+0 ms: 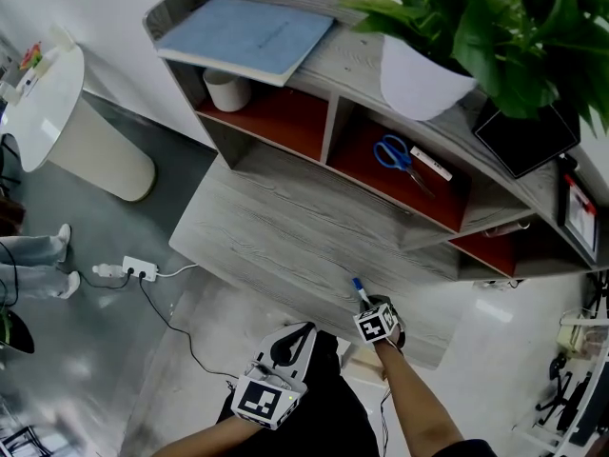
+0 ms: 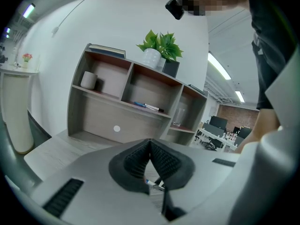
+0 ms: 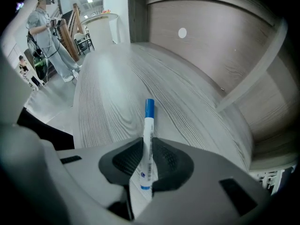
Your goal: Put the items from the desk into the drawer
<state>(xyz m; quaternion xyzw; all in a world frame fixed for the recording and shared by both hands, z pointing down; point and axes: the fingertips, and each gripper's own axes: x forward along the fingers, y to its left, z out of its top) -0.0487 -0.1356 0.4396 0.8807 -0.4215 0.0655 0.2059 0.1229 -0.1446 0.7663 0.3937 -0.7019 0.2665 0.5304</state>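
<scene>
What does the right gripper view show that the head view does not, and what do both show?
Only the right gripper view shows the right gripper's tongs shut on the barrel of the blue-capped marker, and a white round dot on the back panel. Only the head view shows the scissors, the blue book and the plant pot. Both show the marker and the grey wooden desk.

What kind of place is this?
Most likely an office: a wooden desk with shelf cubbies holding scissors, a potted plant on top, and, in the background, workstations with monitors under strip lights.
</scene>
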